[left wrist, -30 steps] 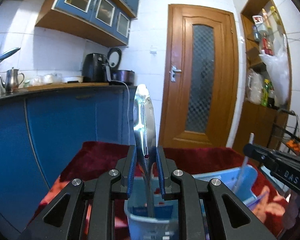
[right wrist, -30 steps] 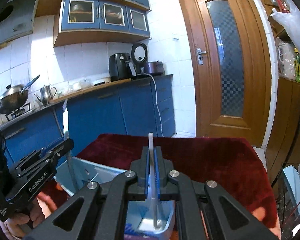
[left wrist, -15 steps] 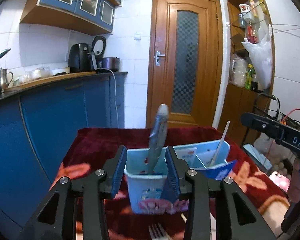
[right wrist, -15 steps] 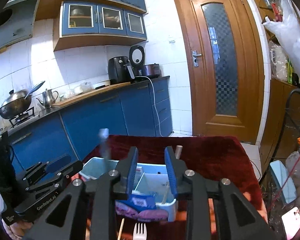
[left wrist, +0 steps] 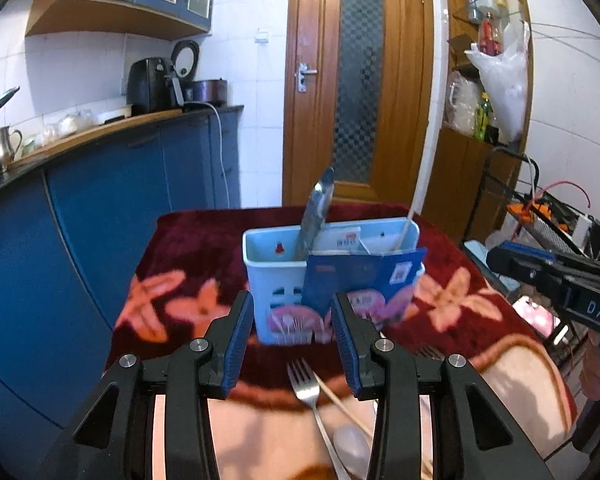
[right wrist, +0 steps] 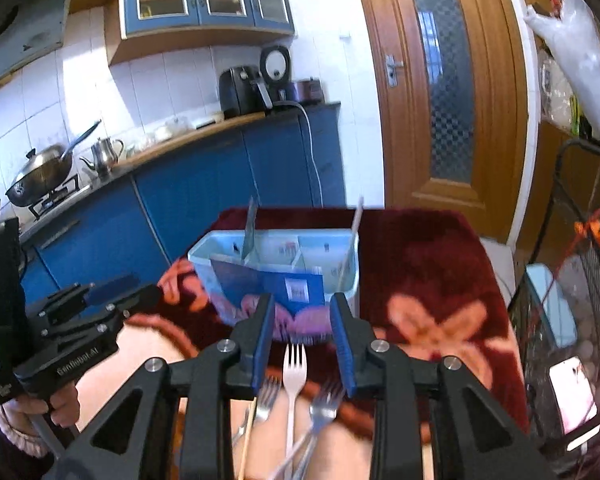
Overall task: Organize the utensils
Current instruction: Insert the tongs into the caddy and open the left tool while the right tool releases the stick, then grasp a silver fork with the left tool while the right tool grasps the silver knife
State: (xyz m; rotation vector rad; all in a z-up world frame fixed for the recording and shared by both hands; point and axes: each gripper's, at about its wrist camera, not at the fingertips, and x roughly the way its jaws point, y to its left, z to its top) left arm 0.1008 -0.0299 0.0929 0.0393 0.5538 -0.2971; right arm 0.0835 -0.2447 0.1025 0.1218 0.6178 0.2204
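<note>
A light blue utensil caddy (left wrist: 276, 272) (right wrist: 340, 276) stands on the red flowered tablecloth. A metal utensil (left wrist: 316, 216) (right wrist: 250, 228) leans in its left compartment. A thin white stick (left wrist: 406, 224) (right wrist: 354, 224) leans in its right one. My left gripper (left wrist: 292, 320) is open and holds nothing, a little short of the caddy. My right gripper (right wrist: 302, 320) is also open and holds nothing. Below them lie a fork (left wrist: 304, 380), a wooden chopstick (left wrist: 340, 400) and a pale spoon (left wrist: 350, 444). The right wrist view shows several forks (right wrist: 294, 368) there.
A blue card (left wrist: 360, 276) leans on the caddy's front. Blue cabinets (left wrist: 80, 220) run along the left of the table. A wire rack (right wrist: 572, 264) and a phone (right wrist: 572, 392) are at the right. Each view shows the other gripper (left wrist: 500, 258) (right wrist: 140, 290) at its side.
Both grippers let go of their utensils, opened and drew back from the caddy. The metal utensil and the white stick now stand in it. Forks have come into view below.
</note>
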